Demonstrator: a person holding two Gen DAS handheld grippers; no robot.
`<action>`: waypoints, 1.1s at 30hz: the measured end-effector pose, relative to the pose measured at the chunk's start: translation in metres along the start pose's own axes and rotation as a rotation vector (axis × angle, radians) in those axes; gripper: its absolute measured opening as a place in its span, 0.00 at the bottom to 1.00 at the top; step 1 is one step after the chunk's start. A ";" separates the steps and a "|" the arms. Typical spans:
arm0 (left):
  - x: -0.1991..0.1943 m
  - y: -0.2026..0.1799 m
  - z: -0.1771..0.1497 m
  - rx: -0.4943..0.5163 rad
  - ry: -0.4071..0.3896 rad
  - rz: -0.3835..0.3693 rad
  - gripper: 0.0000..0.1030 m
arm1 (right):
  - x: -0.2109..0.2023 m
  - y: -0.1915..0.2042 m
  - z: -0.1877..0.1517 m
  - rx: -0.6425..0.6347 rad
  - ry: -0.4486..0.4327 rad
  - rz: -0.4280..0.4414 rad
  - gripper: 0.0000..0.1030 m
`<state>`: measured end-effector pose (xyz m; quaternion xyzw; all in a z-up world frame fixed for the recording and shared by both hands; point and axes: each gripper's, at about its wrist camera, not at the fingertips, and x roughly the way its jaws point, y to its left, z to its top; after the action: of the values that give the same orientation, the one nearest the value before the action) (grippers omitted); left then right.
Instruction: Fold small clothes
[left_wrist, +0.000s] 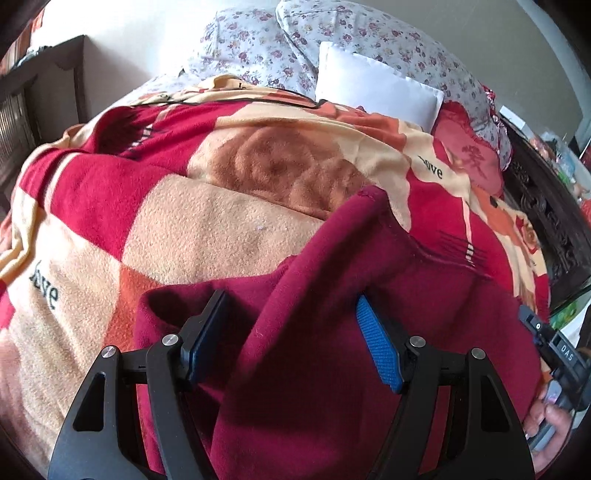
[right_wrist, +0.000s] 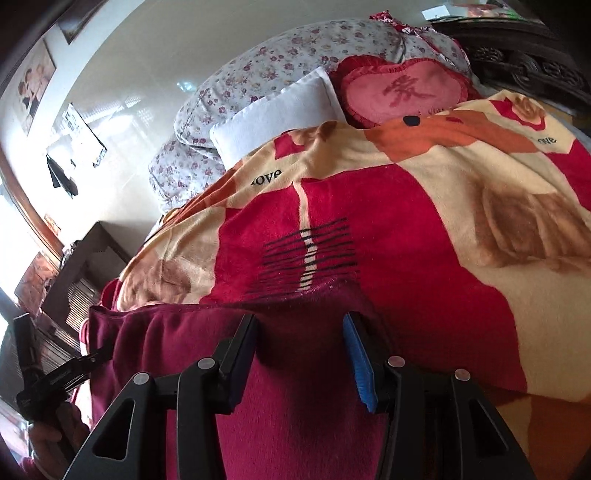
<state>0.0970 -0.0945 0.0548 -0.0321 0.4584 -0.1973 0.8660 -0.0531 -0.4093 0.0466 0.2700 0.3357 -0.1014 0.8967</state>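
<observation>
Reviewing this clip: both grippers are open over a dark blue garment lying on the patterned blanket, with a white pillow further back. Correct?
Not quite: the garment is maroon, not dark blue, as both wrist views show. The rest holds: the left gripper and right gripper are open over it, on the patterned blanket, with the white pillow behind.

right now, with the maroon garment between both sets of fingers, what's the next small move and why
Probably close the left gripper and right gripper on the maroon garment: both sets of fingers stand open, with the cloth bunched between them over the blanket.
</observation>
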 end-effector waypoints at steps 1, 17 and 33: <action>-0.004 -0.002 0.000 -0.002 -0.001 -0.006 0.69 | -0.001 0.002 0.001 -0.006 0.008 -0.006 0.44; -0.001 -0.028 0.010 0.009 -0.027 -0.031 0.69 | -0.026 0.022 -0.030 -0.099 -0.092 -0.069 0.46; -0.025 0.005 0.028 0.035 -0.080 -0.033 0.69 | -0.012 0.039 -0.038 -0.219 -0.102 -0.159 0.67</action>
<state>0.1085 -0.0842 0.0890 -0.0326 0.4193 -0.2181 0.8807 -0.0687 -0.3554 0.0466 0.1375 0.3191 -0.1482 0.9259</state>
